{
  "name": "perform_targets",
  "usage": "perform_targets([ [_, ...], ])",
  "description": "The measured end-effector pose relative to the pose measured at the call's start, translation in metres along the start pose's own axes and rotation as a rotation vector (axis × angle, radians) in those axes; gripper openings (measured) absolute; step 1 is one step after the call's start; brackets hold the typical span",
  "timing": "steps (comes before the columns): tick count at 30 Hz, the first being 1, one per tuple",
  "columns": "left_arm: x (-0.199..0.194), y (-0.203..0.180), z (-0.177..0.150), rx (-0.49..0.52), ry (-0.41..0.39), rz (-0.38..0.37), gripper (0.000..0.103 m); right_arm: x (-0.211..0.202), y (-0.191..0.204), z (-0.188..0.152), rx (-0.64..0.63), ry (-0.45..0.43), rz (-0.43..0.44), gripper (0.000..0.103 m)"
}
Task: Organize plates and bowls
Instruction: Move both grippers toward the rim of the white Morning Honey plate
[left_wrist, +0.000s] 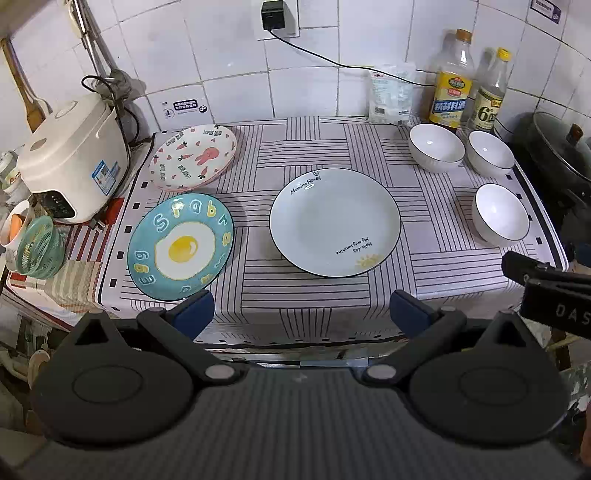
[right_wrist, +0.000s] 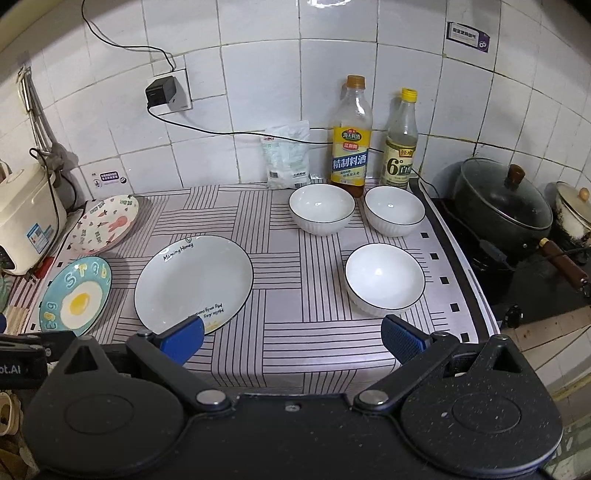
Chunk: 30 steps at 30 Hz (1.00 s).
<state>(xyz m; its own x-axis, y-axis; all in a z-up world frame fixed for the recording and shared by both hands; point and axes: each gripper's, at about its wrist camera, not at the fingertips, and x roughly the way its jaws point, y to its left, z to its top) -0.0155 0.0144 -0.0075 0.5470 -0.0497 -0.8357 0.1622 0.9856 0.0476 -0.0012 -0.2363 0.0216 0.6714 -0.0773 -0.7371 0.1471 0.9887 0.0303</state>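
the left gripper (left_wrist: 301, 312) is hovering with jaws spread wide and empty at the near edge of the striped cloth (left_wrist: 325, 147); the pale plate (left_wrist: 334, 221) is lying just beyond them, the egg plate (left_wrist: 181, 245) to their left, the rabbit plate (left_wrist: 194, 157) farther back. the right gripper (right_wrist: 291, 339) is also gaping empty, its left finger overlapping the pale plate's near rim, the nearest bowl (right_wrist: 384, 280) sitting just beyond its right finger, two bowls (right_wrist: 321, 212) (right_wrist: 394, 209) far behind.

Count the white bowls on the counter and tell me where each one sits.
3. Two sit side by side before the bottles: the back left bowl and back right bowl. The front bowl is nearest the cloth's right edge. None looks hidden.
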Motion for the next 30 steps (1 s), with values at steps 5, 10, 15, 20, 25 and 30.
perform_targets([
  [5,-0.002,0.005,0.001,-0.007,0.002,-0.058,0.103,-0.003,0.003,-0.001,-0.016,-0.005,-0.002,0.103],
  [10,0.002,0.009,0.004,0.003,-0.006,-0.077,0.102,-0.002,0.003,0.001,-0.026,-0.015,0.002,0.103],
  [15,0.021,0.014,0.012,-0.010,-0.017,-0.092,0.100,0.006,-0.001,-0.002,-0.040,-0.096,0.033,0.103],
  [20,0.061,0.017,0.022,-0.035,-0.010,-0.067,0.098,0.033,-0.002,-0.007,-0.108,-0.245,0.126,0.103],
  [25,0.115,0.024,0.032,-0.053,0.064,-0.090,0.095,0.078,-0.001,-0.005,-0.090,-0.259,0.216,0.102],
  [30,0.169,0.029,0.029,-0.075,0.127,-0.047,0.095,0.133,0.011,-0.014,-0.131,-0.219,0.293,0.096],
])
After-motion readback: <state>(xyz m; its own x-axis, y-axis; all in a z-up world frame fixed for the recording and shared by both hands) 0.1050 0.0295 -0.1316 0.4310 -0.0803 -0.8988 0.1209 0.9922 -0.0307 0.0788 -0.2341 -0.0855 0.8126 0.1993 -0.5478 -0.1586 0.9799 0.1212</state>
